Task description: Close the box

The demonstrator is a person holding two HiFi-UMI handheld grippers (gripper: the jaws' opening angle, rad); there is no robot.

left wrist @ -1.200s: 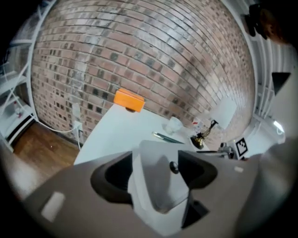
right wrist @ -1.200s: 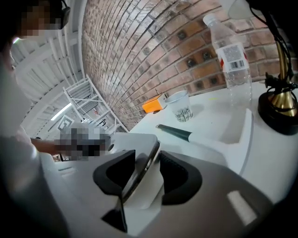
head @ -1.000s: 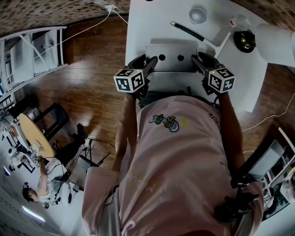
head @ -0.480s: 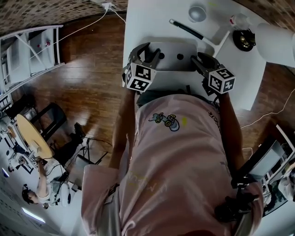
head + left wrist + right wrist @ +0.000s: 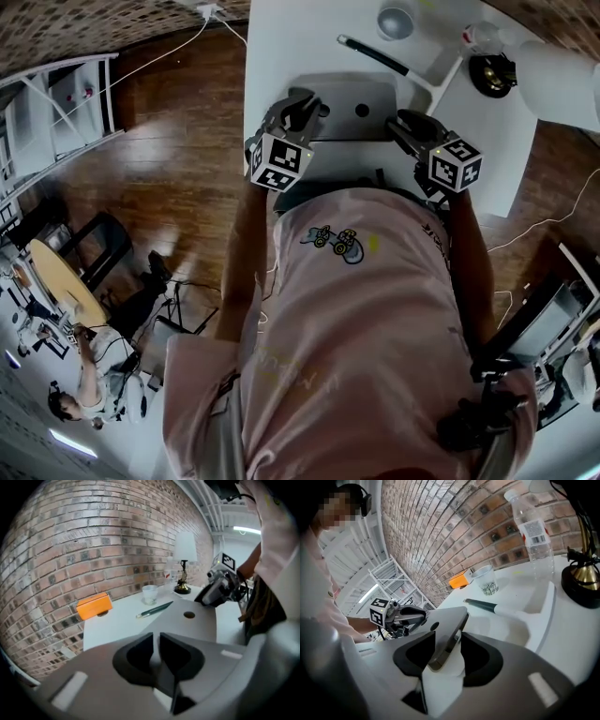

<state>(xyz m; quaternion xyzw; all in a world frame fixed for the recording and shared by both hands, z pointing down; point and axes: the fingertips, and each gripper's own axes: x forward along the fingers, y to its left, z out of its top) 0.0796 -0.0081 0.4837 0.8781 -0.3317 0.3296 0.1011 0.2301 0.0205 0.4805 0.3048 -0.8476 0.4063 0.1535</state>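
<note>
Flat grey box [image 5: 347, 94] with two round holes in its top lies at the near edge of the white table [image 5: 281, 37], between our two grippers.

Right gripper [image 5: 449, 651]: jaws clamped on the box's tilted right rim.

Left gripper [image 5: 156, 654]: at the box's left side. Its jaws have just been closing and are now nearly together. We make out nothing between them.

Red-brown brick wall [image 5: 93, 536] stands behind the table, wooden floor [image 5: 169, 187] to the left.

Further back on the table: white-shaded lamp [image 5: 184, 564], orange block [image 5: 93, 605], glass cup [image 5: 150, 593], dark green pen [image 5: 154, 610].
</note>
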